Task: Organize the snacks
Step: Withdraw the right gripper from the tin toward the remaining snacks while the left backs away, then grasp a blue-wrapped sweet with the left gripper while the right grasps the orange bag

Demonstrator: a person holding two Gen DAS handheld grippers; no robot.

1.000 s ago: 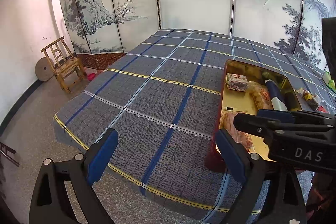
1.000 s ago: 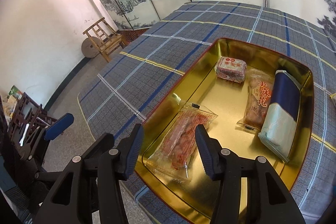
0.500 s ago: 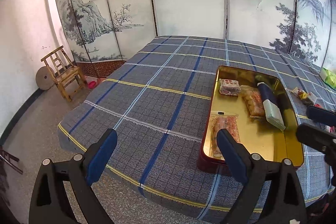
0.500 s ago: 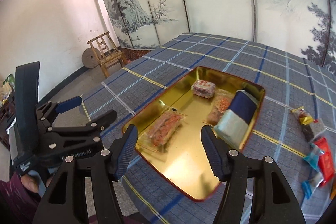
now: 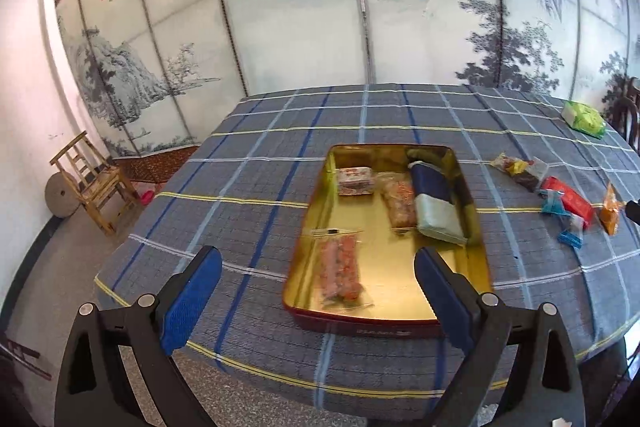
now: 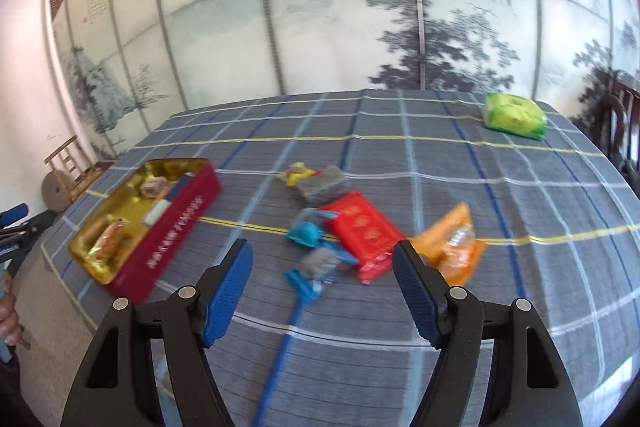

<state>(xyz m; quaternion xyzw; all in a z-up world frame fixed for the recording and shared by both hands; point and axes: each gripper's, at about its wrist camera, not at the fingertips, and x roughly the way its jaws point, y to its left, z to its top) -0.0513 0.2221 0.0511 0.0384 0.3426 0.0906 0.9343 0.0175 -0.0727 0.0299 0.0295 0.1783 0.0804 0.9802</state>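
Observation:
A red tin with a gold inside (image 5: 476,255) (image 6: 176,223) sits on the plaid table and holds several snacks: a clear pack of red sticks (image 5: 340,273), a small red-white pack (image 5: 355,180), an orange pack (image 5: 400,201) and a navy-and-pale pouch (image 5: 434,203). Loose snacks lie right of the tin: a red packet (image 6: 362,229) (image 5: 570,201), an orange packet (image 6: 452,243), blue-ended wrappers (image 6: 312,247) and a yellow-grey one (image 6: 316,179). My left gripper (image 5: 316,291) is open and empty before the tin. My right gripper (image 6: 322,281) is open and empty, in front of the loose snacks.
A green pack (image 6: 514,115) (image 5: 584,117) lies at the table's far right. A painted folding screen (image 5: 320,27) stands behind the table. A wooden chair (image 5: 92,183) and a round stone stand on the floor at left. A dark chair (image 6: 618,123) is at the right edge.
My right gripper has swung right, from over the tin to the loose snacks. My left gripper has turned right, bringing the tin to centre view. Both jaws stay open.

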